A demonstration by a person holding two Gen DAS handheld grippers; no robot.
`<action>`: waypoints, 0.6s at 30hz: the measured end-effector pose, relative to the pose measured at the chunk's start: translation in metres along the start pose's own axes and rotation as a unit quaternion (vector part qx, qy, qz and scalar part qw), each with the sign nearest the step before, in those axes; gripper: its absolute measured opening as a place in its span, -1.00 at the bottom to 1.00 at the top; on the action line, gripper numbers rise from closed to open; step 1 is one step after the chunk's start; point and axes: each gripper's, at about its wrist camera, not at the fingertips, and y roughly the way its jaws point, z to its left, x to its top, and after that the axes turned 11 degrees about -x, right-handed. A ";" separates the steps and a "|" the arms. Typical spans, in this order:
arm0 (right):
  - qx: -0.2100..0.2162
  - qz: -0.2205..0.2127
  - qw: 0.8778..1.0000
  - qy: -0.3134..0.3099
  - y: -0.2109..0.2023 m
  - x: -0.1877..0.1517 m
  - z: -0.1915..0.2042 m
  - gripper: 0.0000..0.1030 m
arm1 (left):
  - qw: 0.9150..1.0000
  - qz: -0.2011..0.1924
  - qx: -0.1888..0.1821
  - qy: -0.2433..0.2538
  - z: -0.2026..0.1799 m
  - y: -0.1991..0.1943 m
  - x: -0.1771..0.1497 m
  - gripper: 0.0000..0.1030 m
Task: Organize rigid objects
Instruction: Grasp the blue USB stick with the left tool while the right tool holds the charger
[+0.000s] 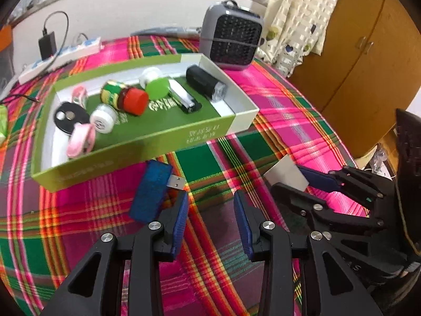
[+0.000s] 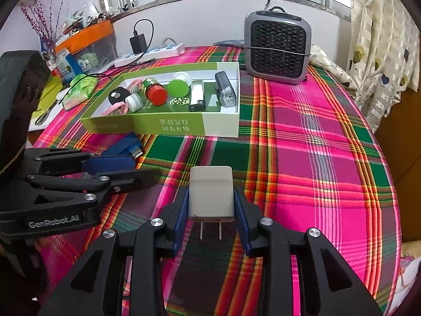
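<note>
A green and white box (image 1: 168,135) (image 2: 168,126) on the plaid cloth holds several small objects: a red-capped jar (image 1: 126,97) (image 2: 155,92), a green lid (image 1: 158,88), a black flashlight (image 1: 206,83) (image 2: 225,89), a lighter (image 2: 197,96). A blue USB device (image 1: 151,192) (image 2: 126,146) lies in front of the box, just left of my open, empty left gripper (image 1: 210,210) (image 2: 118,168). My right gripper (image 2: 211,205) (image 1: 302,181) is shut on a white plug adapter (image 2: 210,192) (image 1: 286,175), its prongs pointing toward the camera.
A grey fan heater (image 1: 231,38) (image 2: 276,47) stands behind the box. A power strip with a black charger (image 2: 147,48) (image 1: 58,55) lies at the back left. Clutter and scissors (image 2: 42,117) sit at the left edge. A wooden cabinet (image 1: 355,52) is at the right.
</note>
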 end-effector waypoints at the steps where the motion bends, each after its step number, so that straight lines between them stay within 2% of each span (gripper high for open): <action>1: 0.001 0.000 1.000 -0.001 0.000 0.000 0.000 -0.32 | 1.000 -0.007 0.005 0.002 0.000 -0.006 0.000 -0.33; 7: 0.006 0.000 1.000 -0.005 0.001 0.000 0.002 -0.32 | 0.998 -0.027 0.057 0.018 0.008 -0.026 -0.001 -0.33; 13: 0.008 0.000 1.000 -0.008 0.000 0.000 0.004 -0.32 | 0.997 -0.010 0.074 0.011 0.027 -0.020 -0.002 -0.30; 16: 0.009 0.000 1.000 -0.007 0.000 0.000 0.004 -0.32 | 0.998 -0.005 0.063 0.016 0.029 -0.017 -0.004 -0.30; 18: 0.009 0.002 1.000 -0.008 0.000 0.000 0.004 -0.32 | 0.997 0.000 0.068 0.026 0.027 -0.012 -0.003 -0.30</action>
